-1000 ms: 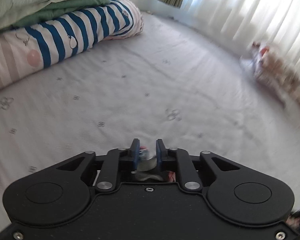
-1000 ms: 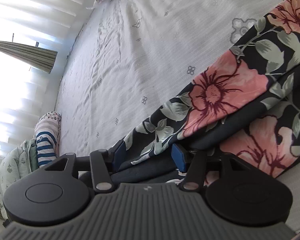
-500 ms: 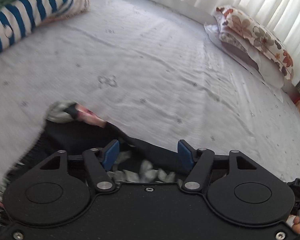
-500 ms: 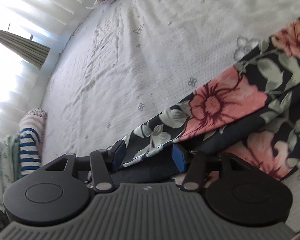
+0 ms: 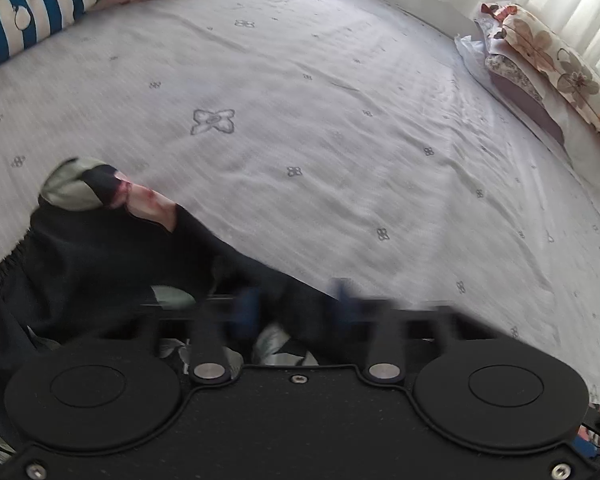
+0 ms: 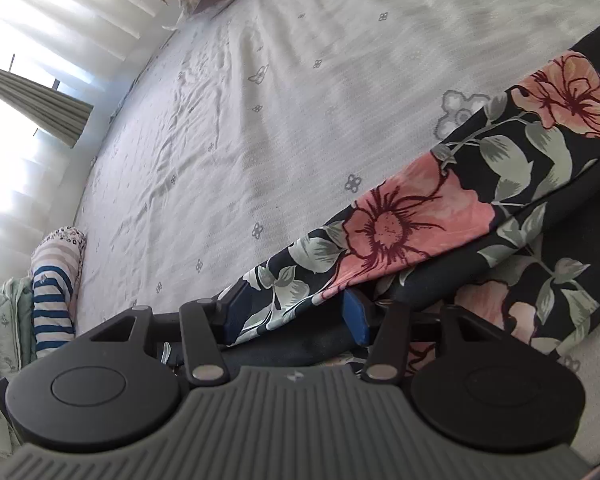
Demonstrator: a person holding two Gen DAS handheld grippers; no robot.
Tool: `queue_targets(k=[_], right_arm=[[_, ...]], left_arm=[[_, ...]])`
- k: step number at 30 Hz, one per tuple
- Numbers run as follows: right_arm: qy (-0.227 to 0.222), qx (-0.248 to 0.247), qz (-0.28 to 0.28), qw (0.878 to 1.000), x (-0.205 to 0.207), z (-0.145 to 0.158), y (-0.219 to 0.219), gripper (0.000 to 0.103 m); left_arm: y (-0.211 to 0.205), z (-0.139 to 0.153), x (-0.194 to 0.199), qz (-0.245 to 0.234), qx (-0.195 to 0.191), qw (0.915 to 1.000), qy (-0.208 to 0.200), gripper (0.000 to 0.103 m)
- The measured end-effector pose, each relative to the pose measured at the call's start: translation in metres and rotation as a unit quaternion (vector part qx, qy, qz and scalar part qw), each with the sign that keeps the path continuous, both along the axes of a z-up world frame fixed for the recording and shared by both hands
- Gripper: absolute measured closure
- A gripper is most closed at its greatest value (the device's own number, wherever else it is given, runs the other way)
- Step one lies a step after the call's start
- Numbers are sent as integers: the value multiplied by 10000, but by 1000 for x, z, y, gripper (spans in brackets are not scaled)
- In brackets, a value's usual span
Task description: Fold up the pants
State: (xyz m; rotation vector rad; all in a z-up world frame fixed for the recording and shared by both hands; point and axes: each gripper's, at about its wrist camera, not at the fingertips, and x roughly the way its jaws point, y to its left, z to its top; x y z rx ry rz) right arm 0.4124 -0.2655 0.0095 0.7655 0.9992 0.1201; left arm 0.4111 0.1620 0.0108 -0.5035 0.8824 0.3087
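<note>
The pants (image 6: 440,216) are dark with pink flowers and grey-green leaves, lying on the white bed sheet (image 6: 284,92). In the right wrist view a folded leg runs from the lower middle to the upper right. My right gripper (image 6: 294,314) is open, its blue pads either side of the fabric edge. In the left wrist view the dark waistband end of the pants (image 5: 100,248) lies at the lower left. My left gripper (image 5: 296,306) hovers over it; its fingers are motion-blurred and stand apart, narrower than before.
A blue-striped rolled quilt (image 5: 60,12) and green bedding lie at the far left of the bed. Floral pillows (image 5: 556,68) lie at the far right by white curtains. The sheet (image 5: 320,128) stretches wide beyond the pants.
My left gripper let go of the fabric, opened wide, and now its fingers blur as they come closer together over the waistband. The right gripper stays open at the leg edge.
</note>
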Motion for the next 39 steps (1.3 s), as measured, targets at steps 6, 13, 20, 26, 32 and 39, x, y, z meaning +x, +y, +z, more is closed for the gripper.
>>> queue_targets(k=[6,13,20,26,32,39], right_arm=[[13,589,-100,9982,-5,-5,-9,35],[65,596,-111,9981,0,-11,12,35],[-107,815,-694,9942,-4,-13,6,35],[-211,306,-1602,9864,-2,-14,-9,47],[-54,122,-2152,9765,5,-16,-21,98],[-478,-310,-2096,9761,-22,22,-30,101]], left_arm=[[13,16,-9,96,-636,9967,-494,103],[24,52,-19,71,-1081,9896,-944,103],[21,92,-42,-266,-1104,9837,-1395,103],[18,107,-61,-467,-1056,9815,-1528,103],[22,108,-73,-510,-1043,9818,-1502,103],[20,109,-96,-575,-1026,9822,-1462,103]])
